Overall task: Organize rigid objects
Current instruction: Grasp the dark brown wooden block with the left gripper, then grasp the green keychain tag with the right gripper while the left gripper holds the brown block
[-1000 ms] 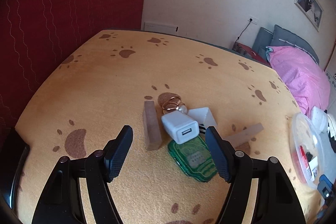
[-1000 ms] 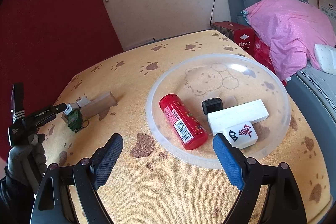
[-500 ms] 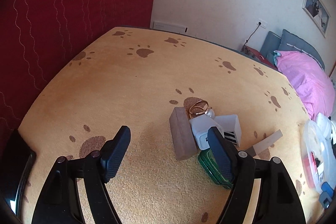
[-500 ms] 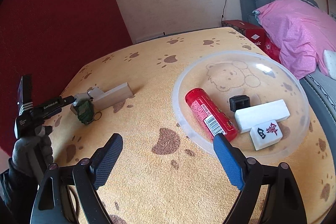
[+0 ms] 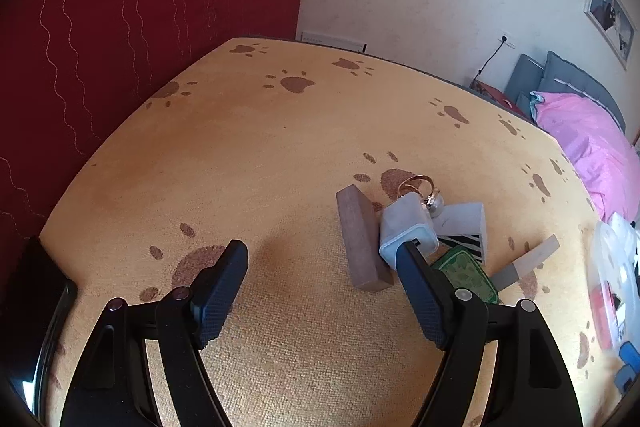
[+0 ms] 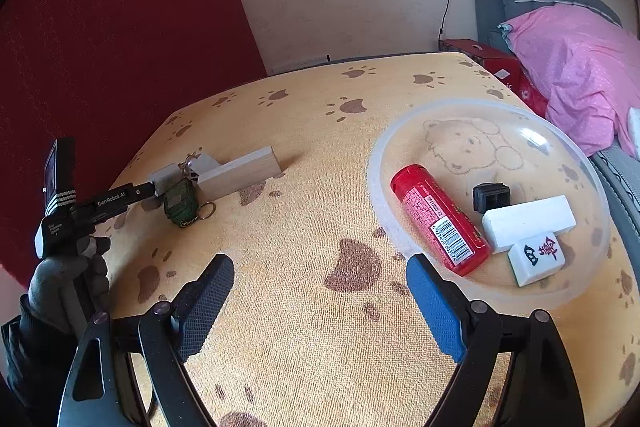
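Yellow paw-print cloth (image 5: 260, 155) carries the white charger (image 5: 406, 227) beside parted left tongs (image 5: 320, 263).

Left gripper (image 5: 322, 251), lower part of the left wrist view: two black arms with triangular cut-outs, silver round screws at the pivots, dark textured pads (image 5: 218, 291). Right gripper (image 6: 320, 269), bottom of the right wrist view: same black frame and screws, left pad dark textured, right pad blue (image 6: 434, 307). At the left edge of the right wrist view, the other gripper's body reads "GenRobot.AI" in white, with white stripes and a grey block. Gloved hand (image 6: 64, 287), lower left: grey glove, black sleeve.
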### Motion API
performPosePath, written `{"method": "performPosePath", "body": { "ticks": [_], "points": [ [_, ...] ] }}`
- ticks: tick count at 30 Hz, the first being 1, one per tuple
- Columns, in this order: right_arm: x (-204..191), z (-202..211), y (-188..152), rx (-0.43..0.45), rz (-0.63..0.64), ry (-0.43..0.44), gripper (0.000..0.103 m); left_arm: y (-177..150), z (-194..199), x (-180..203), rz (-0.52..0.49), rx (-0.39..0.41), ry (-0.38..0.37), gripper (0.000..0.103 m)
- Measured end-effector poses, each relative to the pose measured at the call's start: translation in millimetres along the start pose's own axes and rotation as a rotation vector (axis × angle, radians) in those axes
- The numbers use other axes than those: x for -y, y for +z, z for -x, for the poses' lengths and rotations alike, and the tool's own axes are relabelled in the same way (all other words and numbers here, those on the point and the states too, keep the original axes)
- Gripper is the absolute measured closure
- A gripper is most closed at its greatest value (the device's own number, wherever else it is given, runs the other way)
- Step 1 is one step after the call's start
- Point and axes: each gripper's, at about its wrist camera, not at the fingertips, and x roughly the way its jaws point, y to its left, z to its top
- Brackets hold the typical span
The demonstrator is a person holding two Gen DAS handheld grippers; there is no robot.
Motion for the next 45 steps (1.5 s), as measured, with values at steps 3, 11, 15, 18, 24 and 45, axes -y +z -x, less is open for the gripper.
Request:
{"method": "performPosePath", "body": {
  "ticks": [3, 11, 15, 18, 24, 45],
  "points": [
    [-1.7, -1.4, -0.6, -0.005, 0.003, 0.003, 0.012, -2.4, -3.7, -5.9, -0.001, -0.02, 0.041, 0.026],
    [-6.0, -4.2, -2.5, -0.016, 0.009, 0.012, 0.012, -4.3, 1.5, -9.2, 0.005, -0.007, 0.017, 0.026],
    [-6.4, -4.3, -3.7, -0.019, 0.008, 0.013, 0.012, -1.2, -0.4, -1.7, -0.018, -0.002, 0.02, 0.026],
    [-6.4, -4.6, -3.9, -0.019, 0.007, 0.013, 0.012, 2.6, -6.4, 0.9, -0.025, -0.007, 0.045, 0.026],
    [-9.3, -7.2, -4.9, -0.03, 0.013, 0.013, 0.012, 7.4, -21.2, 3.7, -0.041, -0.047, 0.053, 0.032],
    [-67.9, -45.1, 13.1, -0.096, 0.133, 0.06, 0.013, 6.3, -4.4, 5.9, -0.053, 0.052, -0.019, 0.075]
  ]
}}
